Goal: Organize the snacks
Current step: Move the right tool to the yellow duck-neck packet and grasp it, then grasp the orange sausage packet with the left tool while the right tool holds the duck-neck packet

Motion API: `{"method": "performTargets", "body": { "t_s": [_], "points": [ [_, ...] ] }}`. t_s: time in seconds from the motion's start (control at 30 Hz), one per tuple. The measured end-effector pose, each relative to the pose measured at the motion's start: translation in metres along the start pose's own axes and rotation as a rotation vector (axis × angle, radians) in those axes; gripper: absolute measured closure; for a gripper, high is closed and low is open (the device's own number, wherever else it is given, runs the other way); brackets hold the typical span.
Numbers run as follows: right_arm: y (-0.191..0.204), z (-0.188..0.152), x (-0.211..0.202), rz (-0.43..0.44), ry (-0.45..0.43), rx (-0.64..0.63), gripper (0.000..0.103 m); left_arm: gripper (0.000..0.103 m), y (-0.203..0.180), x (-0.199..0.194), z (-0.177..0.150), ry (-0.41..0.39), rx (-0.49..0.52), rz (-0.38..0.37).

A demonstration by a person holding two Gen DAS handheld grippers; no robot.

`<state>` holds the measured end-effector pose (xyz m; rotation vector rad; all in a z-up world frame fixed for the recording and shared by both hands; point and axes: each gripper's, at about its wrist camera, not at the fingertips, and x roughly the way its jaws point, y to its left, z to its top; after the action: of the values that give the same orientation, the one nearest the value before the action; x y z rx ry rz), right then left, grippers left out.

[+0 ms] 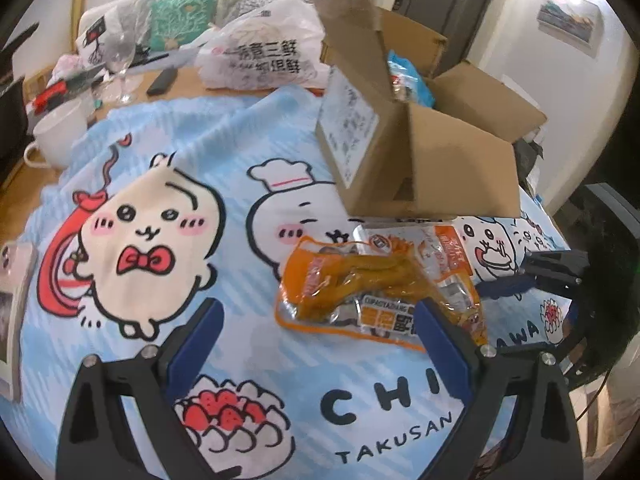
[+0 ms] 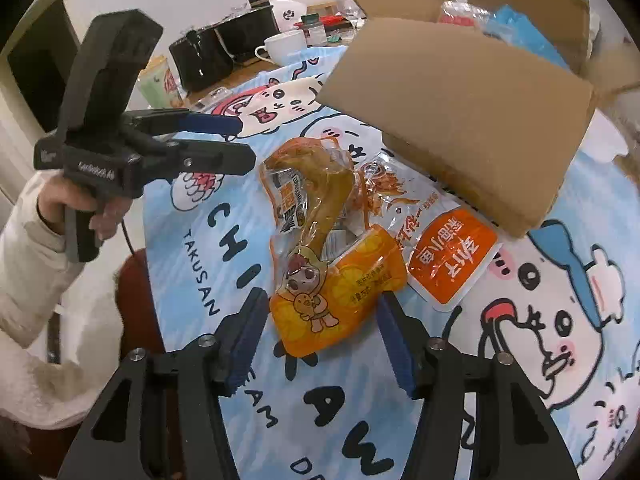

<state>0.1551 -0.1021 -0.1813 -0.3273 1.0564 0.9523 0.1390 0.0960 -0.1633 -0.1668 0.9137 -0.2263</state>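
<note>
I am counting two snack packs lying on the cartoon cloth (image 1: 224, 128) that is covering the tabletop: an orange drumstick pack (image 2: 320, 256) and, partly under it, a clear-and-orange fish-snack pack (image 2: 436, 240). One cardboard box (image 1: 404, 136) is standing open just behind them, with a blue packet (image 1: 408, 76) showing inside. Further back I am seeing one white plastic bag (image 1: 264, 56) with large black Chinese characters, one wine glass (image 1: 120, 56) and one white mug (image 1: 60, 136).

The cloth is reading "CHI" and "TAKUSAN" in dark capitals. The drumstick pack is carrying a small cartoon child figure and Chinese print too small for me to read; the fish-snack pack is showing white Chinese characters on its orange panel.

My right tool (image 2: 320, 336) is sitting half spread, straddling the near end of the drumstick pack, its blue pads (image 2: 248, 336) standing right at the pack's edges; I cannot tell whether they are pressing yet.

My left tool (image 1: 316, 340) is spread wide over the cloth, holding nothing, its right pad just at the corner of the drumstick pack. In the right wrist view it is being held by a hand (image 2: 60, 208) in a cream sleeve.
</note>
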Motion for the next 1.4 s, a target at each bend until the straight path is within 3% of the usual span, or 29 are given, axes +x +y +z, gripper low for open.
{"method": "performTargets", "body": {
  "t_s": [0.13, 0.2, 0.37, 0.47, 0.53, 0.6, 0.83, 1.0, 1.2, 1.27, 1.4],
  "points": [
    [0.006, 0.014, 0.004, -0.067, -0.036, -0.011, 0.024, 0.008, 0.001, -0.001, -0.001, 0.005, -0.008, -0.002],
    [0.009, 0.024, 0.010, -0.102, -0.047, -0.013, 0.023, 0.008, 0.003, -0.002, 0.000, 0.009, -0.016, -0.001],
    [0.012, 0.036, 0.033, -0.069, -0.002, -0.049, 0.022, 0.008, 0.005, -0.005, -0.001, 0.008, -0.018, -0.001],
    [0.024, 0.034, 0.039, -0.123, 0.009, -0.099, 0.022, 0.008, 0.007, -0.005, -0.002, 0.013, -0.025, -0.011],
    [0.032, 0.033, 0.043, -0.179, 0.024, -0.131, 0.031, 0.008, 0.008, -0.004, -0.004, 0.016, -0.033, -0.017],
    [0.037, 0.031, 0.041, -0.157, 0.031, -0.132, 0.045, 0.008, 0.008, -0.002, -0.005, 0.024, -0.043, -0.029],
    [0.045, 0.030, 0.039, -0.147, 0.041, -0.100, 0.065, 0.008, 0.002, 0.003, -0.007, 0.038, -0.068, -0.097],
    [0.046, 0.023, 0.023, -0.112, -0.023, -0.059, 0.079, 0.008, -0.007, 0.005, -0.001, 0.035, -0.076, -0.161],
    [0.052, 0.023, 0.014, -0.098, -0.055, -0.064, 0.080, 0.009, -0.016, 0.005, 0.004, 0.036, -0.066, -0.159],
    [0.053, 0.022, 0.018, -0.122, -0.030, -0.075, 0.080, 0.009, -0.015, 0.007, 0.003, 0.041, -0.068, -0.154],
    [0.045, 0.020, 0.028, -0.098, 0.022, -0.022, 0.063, 0.009, -0.008, 0.008, -0.001, 0.052, -0.081, -0.144]
  ]
}}
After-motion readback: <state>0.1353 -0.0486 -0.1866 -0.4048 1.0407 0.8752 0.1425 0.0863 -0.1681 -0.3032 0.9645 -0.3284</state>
